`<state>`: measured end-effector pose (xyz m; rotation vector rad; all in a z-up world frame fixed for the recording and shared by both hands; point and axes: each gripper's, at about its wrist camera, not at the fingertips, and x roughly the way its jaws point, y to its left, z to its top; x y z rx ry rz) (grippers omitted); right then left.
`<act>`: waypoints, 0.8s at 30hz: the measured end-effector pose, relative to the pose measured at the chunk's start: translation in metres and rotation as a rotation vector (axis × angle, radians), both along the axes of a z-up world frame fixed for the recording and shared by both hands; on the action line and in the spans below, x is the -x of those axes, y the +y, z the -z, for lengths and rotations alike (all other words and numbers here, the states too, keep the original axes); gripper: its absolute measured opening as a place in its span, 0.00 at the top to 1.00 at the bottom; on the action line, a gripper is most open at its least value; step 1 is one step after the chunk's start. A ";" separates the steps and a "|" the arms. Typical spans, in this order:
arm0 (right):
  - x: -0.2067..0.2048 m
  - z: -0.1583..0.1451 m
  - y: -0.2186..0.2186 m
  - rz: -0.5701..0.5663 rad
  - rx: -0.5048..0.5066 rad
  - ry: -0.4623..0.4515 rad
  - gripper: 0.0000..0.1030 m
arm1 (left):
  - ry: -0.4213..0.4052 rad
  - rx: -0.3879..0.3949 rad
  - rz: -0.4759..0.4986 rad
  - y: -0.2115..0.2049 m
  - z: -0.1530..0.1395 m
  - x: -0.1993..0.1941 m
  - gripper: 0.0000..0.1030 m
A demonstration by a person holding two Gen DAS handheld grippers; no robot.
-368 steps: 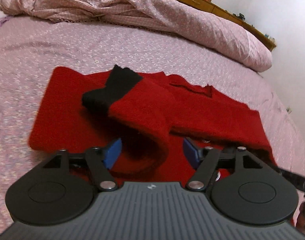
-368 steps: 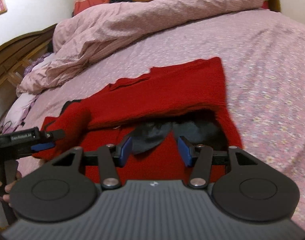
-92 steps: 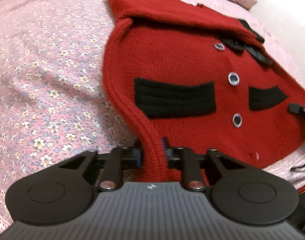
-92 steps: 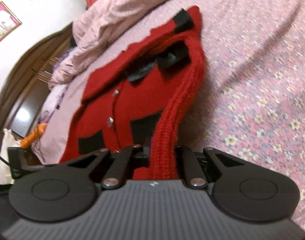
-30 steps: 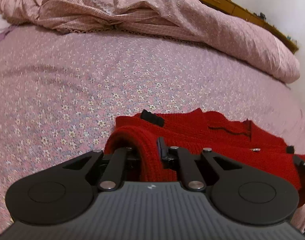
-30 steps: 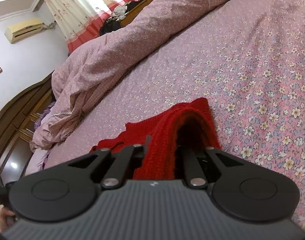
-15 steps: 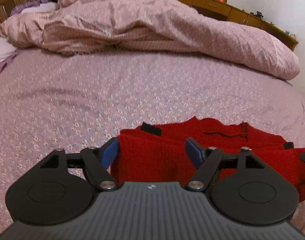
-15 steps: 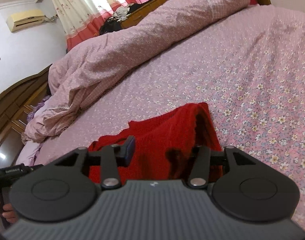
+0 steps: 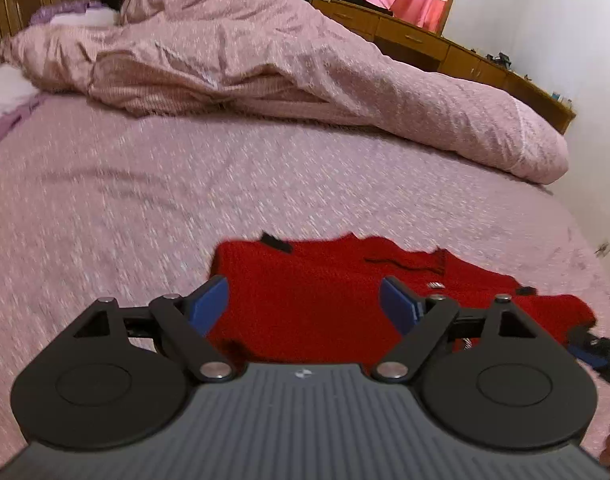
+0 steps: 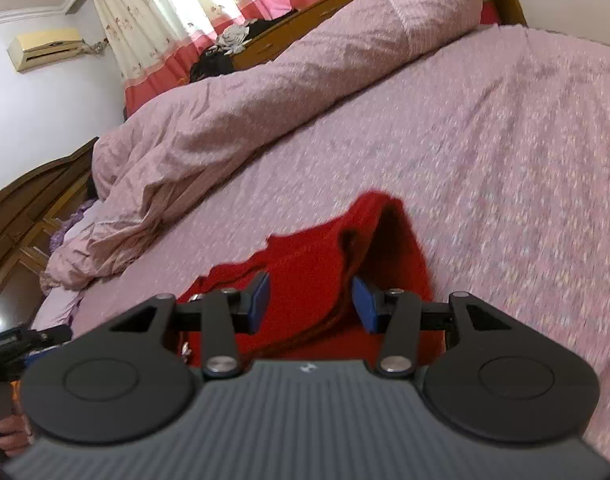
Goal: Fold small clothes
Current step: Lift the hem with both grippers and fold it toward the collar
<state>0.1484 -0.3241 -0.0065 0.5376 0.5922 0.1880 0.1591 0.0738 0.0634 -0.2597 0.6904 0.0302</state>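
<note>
Left wrist view shows the left gripper (image 9: 303,300) with its blue-padded jaws spread wide, having just been opening, nothing pinched between them; beyond and below the pads lies the red knitted children's cardigan with black trim (image 9: 325,292), resting on the pink floral bedsheet (image 9: 145,200) near the bed's front edge, well short of the rumpled pink quilt (image 9: 285,64) heaped along the far side. Right wrist view has the right gripper (image 10: 311,300) with jaws partly apart, also just opened, a raised fold of the same cardigan (image 10: 381,232) standing between the pads without being pressed by them, as far as the blurred frame allows. Judging by the doubled-over cloth, a fold seems just laid and released; the right-hand edge looks humped rather than flat, so smoothing or a further fold probably remains. Much of the garment's near half is hidden behind both gripper bodies, its full outline cannot be made out, and motion blur smears the sheet's pattern. A hand (image 10: 9,432) holding the other gripper is cut off at the frame's lower left.
</note>
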 end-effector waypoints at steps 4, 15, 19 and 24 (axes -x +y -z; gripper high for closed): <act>0.004 0.010 0.012 -0.034 -0.037 0.024 0.53 | 0.045 0.061 0.015 -0.006 0.017 0.006 0.16; -0.004 0.034 0.040 -0.089 -0.071 0.074 0.53 | 0.153 0.078 0.088 -0.026 0.071 -0.005 0.16; -0.009 0.036 0.040 -0.091 -0.128 0.070 0.53 | 0.108 0.107 0.076 -0.021 0.074 -0.009 0.16; -0.019 0.036 0.038 -0.091 -0.188 0.029 0.56 | 0.067 0.095 0.088 -0.021 0.076 -0.022 0.22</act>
